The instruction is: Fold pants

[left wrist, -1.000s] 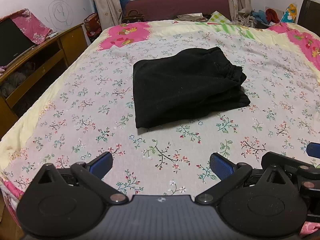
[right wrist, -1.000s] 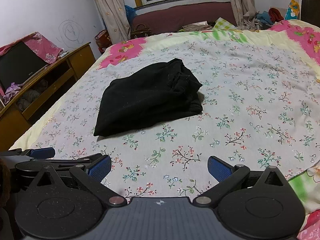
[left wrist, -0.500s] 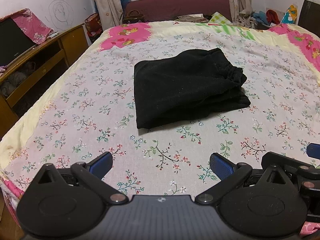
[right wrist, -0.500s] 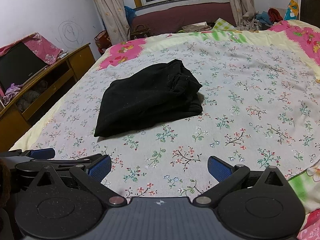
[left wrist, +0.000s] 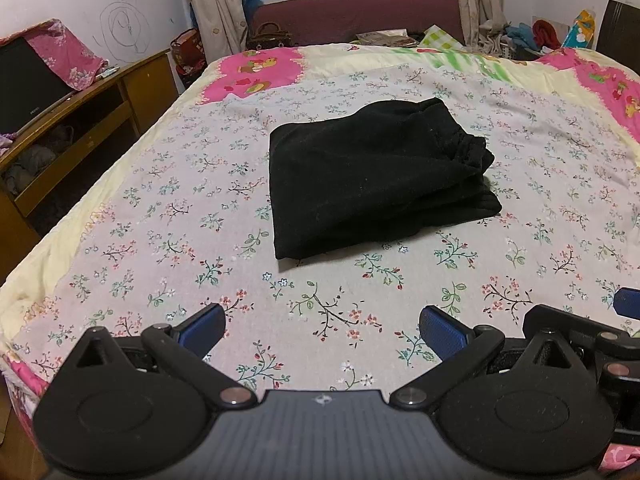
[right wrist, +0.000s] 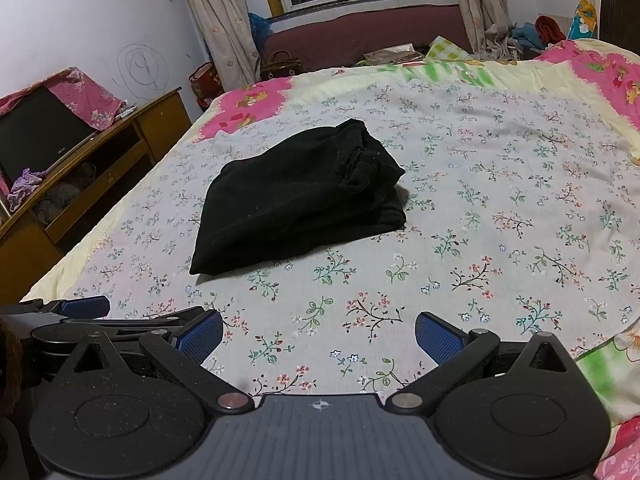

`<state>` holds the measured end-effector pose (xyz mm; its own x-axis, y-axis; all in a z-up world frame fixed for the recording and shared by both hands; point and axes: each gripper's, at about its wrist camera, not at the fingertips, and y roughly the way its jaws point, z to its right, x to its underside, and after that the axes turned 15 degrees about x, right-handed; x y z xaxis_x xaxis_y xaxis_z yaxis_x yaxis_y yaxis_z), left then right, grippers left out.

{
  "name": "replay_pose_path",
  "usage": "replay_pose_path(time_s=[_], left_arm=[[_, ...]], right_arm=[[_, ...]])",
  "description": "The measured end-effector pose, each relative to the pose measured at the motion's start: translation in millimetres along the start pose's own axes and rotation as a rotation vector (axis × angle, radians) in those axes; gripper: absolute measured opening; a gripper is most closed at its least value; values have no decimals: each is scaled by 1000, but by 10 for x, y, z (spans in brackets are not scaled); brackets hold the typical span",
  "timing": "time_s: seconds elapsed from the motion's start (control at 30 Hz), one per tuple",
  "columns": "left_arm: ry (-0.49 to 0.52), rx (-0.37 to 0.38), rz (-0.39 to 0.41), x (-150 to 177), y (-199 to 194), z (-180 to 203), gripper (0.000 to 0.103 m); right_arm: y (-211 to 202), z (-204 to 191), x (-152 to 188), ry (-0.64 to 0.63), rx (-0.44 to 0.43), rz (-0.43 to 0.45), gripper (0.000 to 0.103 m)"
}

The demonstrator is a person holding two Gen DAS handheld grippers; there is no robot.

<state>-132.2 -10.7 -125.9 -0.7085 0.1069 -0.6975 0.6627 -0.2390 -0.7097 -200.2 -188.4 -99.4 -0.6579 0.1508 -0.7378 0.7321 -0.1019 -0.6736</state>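
Black pants (left wrist: 372, 176) lie folded into a thick rectangle on the flowered bedspread (left wrist: 160, 216), the gathered waistband on their right side. The right wrist view has the same pants (right wrist: 296, 200) left of centre. My left gripper (left wrist: 322, 330) hangs open near the bed's front edge, well short of the pants, nothing between its blue pads. My right gripper (right wrist: 318, 332) is likewise open and empty, beside the left one. Each gripper shows at the edge of the other's view.
A wooden cabinet (left wrist: 80, 120) with a dark screen stands left of the bed. A maroon sofa (left wrist: 360, 16), curtains and piled clothes (left wrist: 536, 36) line the far wall under the window. Wide bedspread (right wrist: 520, 200) lies open right of the pants.
Nothing has really moved; both views drift only slightly and the pants stay where they were.
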Motion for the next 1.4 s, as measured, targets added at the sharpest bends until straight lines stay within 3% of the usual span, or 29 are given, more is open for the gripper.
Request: replay_pose_path(time_s=[1.4], left_arm=[[-4,8,-18,18,20,4,103]], right_arm=[[2,26,-5,-6,6,-12,94]])
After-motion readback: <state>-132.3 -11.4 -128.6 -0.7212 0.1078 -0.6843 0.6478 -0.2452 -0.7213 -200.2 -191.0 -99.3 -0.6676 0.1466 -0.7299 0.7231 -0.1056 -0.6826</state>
